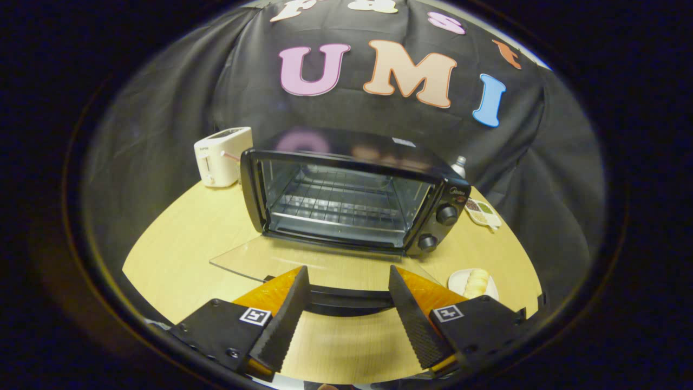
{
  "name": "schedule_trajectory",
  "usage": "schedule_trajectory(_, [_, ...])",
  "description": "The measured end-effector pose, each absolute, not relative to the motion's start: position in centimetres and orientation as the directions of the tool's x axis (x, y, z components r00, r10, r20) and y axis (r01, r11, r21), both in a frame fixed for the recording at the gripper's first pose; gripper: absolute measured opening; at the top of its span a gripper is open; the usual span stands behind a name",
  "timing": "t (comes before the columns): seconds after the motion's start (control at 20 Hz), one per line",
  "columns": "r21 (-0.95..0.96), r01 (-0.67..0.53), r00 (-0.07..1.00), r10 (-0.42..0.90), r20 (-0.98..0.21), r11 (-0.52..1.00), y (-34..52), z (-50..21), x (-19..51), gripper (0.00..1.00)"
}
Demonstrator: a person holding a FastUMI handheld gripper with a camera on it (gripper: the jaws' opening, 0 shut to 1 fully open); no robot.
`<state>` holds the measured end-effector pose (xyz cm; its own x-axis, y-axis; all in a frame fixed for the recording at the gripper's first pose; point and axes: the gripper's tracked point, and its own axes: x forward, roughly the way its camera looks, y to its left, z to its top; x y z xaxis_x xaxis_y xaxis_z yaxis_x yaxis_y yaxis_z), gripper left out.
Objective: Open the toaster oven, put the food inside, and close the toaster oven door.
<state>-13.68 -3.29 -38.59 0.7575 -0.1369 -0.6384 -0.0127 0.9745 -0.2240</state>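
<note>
A black toaster oven (357,189) stands on the wooden table (184,244) beyond my fingers. Its glass door (281,262) is swung down flat, and the wire rack (338,208) inside is bare. The door's black handle (349,298) lies between my two fingers. My gripper (349,279) is open, with the fingers spread to either side of the handle and nothing pressed between them. A pale bread roll (476,281) rests on a small white plate (459,280) to the right of the door, just beyond my right finger.
A white pop-up toaster (222,156) sits behind the oven on the left. To the oven's right are a small dish of seasonings (483,212) and a bottle top (459,165) behind it. Black cloth hangs around the table.
</note>
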Motion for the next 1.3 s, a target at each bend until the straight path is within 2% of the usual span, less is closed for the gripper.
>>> schedule_trajectory(0.35, [-0.184,0.014,0.685,-0.143,-0.714,0.983,-2.9,-42.2,-16.0,0.93])
schedule_trajectory(0.65, [-0.212,-0.051,0.607,-0.139,-0.782,0.976,-2.8,-45.6,-17.3,0.93])
schedule_trajectory(1.0, [-0.108,0.086,0.609,-0.138,-0.781,0.990,-3.4,-45.9,-16.6,0.93])
schedule_trajectory(1.3, [-0.123,0.207,0.656,-0.231,-0.718,0.970,-8.7,-41.2,-12.3,0.94])
